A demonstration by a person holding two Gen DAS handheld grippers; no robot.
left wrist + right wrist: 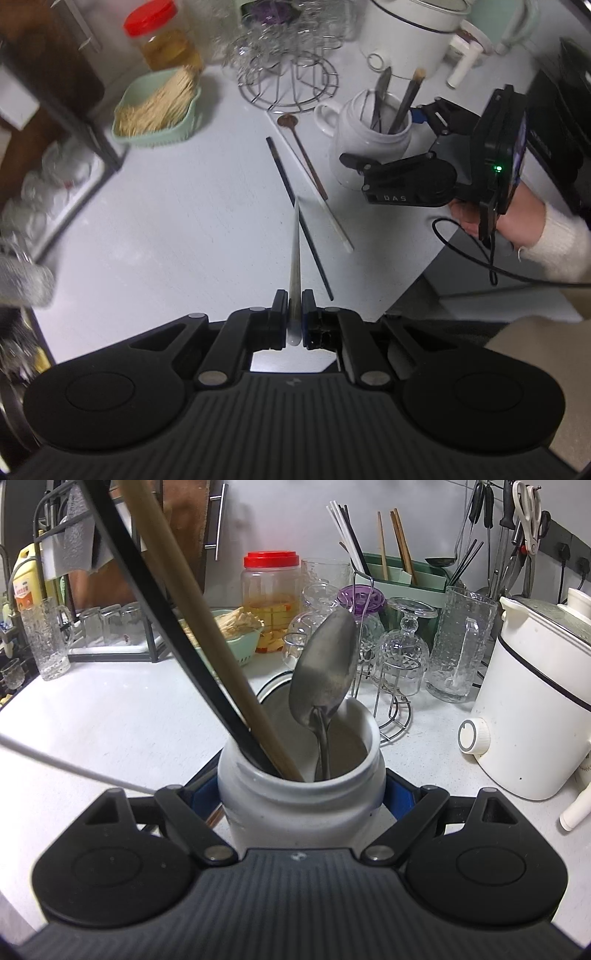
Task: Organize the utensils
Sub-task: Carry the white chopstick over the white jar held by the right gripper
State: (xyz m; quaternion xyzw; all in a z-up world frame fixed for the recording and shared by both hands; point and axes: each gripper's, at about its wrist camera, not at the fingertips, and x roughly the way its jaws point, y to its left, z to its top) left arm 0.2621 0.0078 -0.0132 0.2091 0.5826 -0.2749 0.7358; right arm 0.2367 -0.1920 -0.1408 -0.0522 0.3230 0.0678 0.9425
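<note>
Item: our left gripper [294, 314] pinches one pale chopstick [295, 251], for potting. Right gripper [301, 797] clamps the white jar [301, 801], steadying it on the desk [184, 221].

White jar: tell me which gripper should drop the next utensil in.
Left. The left gripper is already shut on a pale chopstick, clear of the counter. The right gripper is clamped around the white jar, steadying it.

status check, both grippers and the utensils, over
Left gripper shut on a pale chopstick, lifted off the counter. Right gripper clamped on white jar. Three utensils on counter. Nothing blocking the jar mouth.
</note>
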